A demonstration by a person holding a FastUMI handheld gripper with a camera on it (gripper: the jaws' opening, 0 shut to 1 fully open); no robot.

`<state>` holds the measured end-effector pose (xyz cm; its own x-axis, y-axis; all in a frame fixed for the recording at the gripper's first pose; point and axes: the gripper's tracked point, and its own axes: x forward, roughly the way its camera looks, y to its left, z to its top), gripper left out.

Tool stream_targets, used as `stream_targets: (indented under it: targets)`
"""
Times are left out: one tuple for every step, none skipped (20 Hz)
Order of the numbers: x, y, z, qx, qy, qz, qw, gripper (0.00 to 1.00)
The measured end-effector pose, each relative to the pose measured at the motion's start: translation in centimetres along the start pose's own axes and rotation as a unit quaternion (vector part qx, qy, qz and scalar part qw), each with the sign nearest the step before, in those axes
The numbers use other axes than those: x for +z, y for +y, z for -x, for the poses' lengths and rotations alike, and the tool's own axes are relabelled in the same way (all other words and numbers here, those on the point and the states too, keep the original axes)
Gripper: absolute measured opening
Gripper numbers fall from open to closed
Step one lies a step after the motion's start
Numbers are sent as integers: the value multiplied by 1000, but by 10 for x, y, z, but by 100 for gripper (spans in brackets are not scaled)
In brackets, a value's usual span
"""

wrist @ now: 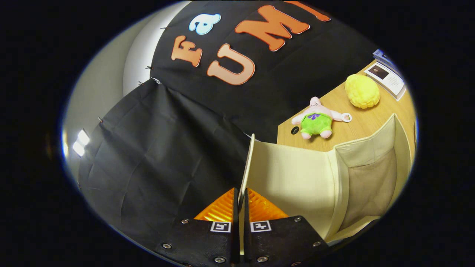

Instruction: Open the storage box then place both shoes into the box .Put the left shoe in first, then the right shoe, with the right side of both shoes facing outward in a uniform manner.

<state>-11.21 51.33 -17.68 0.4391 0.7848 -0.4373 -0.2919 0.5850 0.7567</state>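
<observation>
The cream storage box (371,178) stands on the wooden table, its opening toward me, with a beige fabric inside. Its lid (293,174), a thin cream panel, is swung up and stands edge-on straight ahead of me. My gripper (241,202) is shut on the lid's edge, one finger on each side of the thin panel. The whole view is tilted, so the table slopes up to the right. I see no shoes.
On the wooden table (356,122) beyond the box lie a pink plush star in green shorts (317,118), a yellow fuzzy ball (362,91) and a leaflet (387,78) at the far edge. A small dark hole (295,130) sits near the plush.
</observation>
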Motion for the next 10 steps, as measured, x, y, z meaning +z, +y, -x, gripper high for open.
stream_targets:
  targets:
    - [-5, 0, -4, -2, 7, 6, 1000, 6]
    - [-10, 1, -8, -1, 11, 12, 1000, 7]
    - [-12, -1, -8, -3, 13, 16, 1000, 8]
    - [-13, -4, -12, -5, 12, 19, 1000, 21]
    - [-10, -8, -9, -11, 8, 23, 1000, 39]
    - [-5, -13, -7, -19, 0, 29, 999, 57]
    - [-1, -19, -2, -28, -7, 36, 999, 74]
    - [7, -27, 3, -37, -15, 42, 998, 92]
    - [10, -32, 6, -44, -22, 45, 998, 97]
    - [15, -38, 13, -49, -29, 46, 997, 97]
